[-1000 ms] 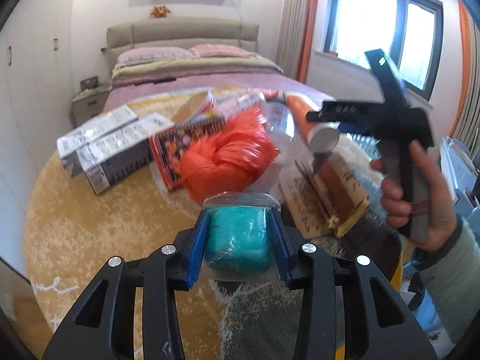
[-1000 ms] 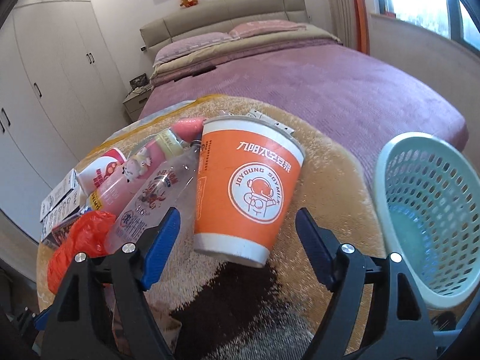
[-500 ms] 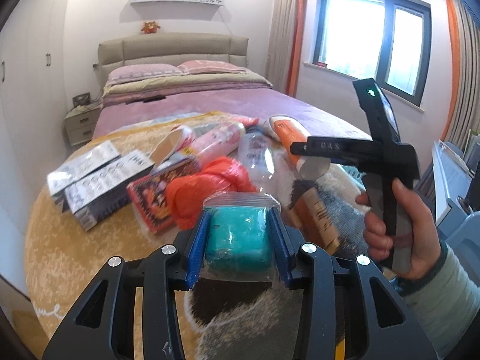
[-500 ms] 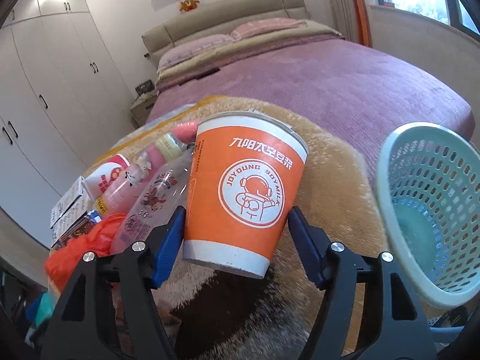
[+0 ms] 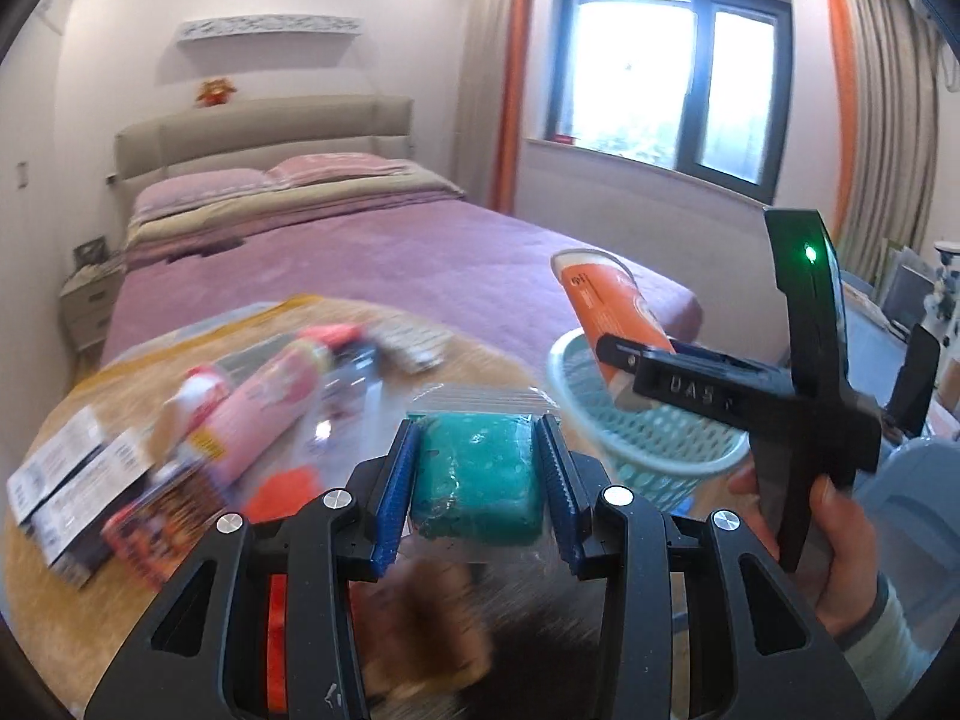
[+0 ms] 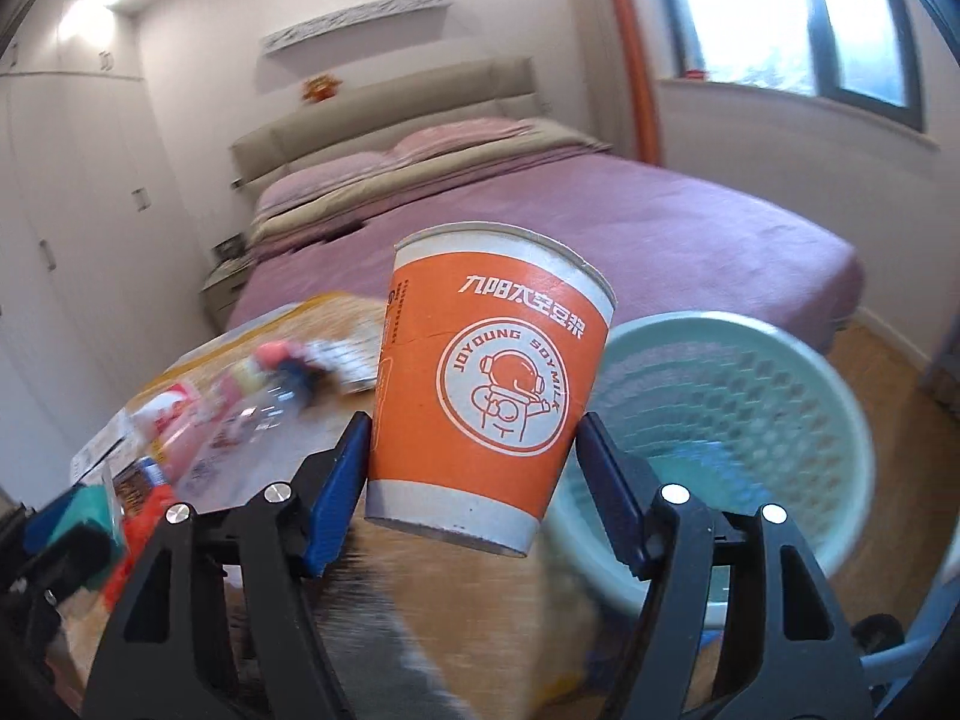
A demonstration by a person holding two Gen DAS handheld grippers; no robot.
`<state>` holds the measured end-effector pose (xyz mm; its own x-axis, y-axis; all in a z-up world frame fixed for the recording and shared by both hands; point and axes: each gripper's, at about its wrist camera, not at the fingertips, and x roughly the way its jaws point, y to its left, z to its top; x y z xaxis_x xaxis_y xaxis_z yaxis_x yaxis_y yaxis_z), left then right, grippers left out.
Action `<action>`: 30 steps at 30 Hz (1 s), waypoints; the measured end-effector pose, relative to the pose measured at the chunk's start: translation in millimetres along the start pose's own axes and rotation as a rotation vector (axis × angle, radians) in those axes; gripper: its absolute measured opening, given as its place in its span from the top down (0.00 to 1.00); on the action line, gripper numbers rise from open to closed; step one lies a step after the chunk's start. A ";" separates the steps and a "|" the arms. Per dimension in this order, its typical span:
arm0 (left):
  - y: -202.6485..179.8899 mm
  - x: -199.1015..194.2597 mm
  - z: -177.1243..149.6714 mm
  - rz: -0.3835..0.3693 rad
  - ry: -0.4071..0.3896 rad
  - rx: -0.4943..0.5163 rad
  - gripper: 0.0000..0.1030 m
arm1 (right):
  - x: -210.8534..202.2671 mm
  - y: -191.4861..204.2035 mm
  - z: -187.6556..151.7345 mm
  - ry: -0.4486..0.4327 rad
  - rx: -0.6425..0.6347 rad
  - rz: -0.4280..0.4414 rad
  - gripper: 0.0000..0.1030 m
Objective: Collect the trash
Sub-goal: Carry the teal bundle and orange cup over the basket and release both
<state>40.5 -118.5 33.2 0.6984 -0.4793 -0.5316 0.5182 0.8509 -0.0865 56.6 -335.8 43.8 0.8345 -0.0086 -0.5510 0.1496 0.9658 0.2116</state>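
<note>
Much trash on round rug point(image 5: 150, 588) nr purple bed point(image 5: 420, 252).

Orange, teal and purple

Orange paper cup point(image 6: 486, 384) with white astronaut logo; perforated pale-teal basket point(image 6: 744, 420); teal block in clear bag point(image 5: 477, 480); purple bedspread point(image 5: 384, 258).

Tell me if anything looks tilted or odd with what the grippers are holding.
The orange paper cup leans sideways in the right gripper; no spill shows. The bagged teal block sits straight in the left gripper.

Left gripper point(image 5: 477, 480) and right gripper point(image 6: 471, 474) both clamp loads; the right's jaws just narrowed.
</note>
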 end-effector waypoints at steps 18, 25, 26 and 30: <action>-96.6 189.4 26.9 -0.158 0.258 0.004 0.63 | 58.4 -143.3 -10.2 0.198 0.195 -0.185 0.36; -92.6 226.4 8.6 -0.182 0.354 -0.012 0.63 | 74.6 -170.1 -32.5 0.289 0.288 -0.213 0.36; -93.4 231.3 7.0 -0.183 0.365 -0.010 0.63 | 73.5 -172.9 -33.7 0.288 0.301 -0.207 0.36; -96.5 240.0 6.0 -0.175 0.390 0.001 0.56 | 63.2 -176.7 -34.2 0.282 0.318 -0.201 0.36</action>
<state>161.0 -316.9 -81.0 0.3607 -0.4992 -0.7879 0.6128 0.7637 -0.2033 64.8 -498.1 -56.1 0.6022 -0.0743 -0.7949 0.4854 0.8246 0.2907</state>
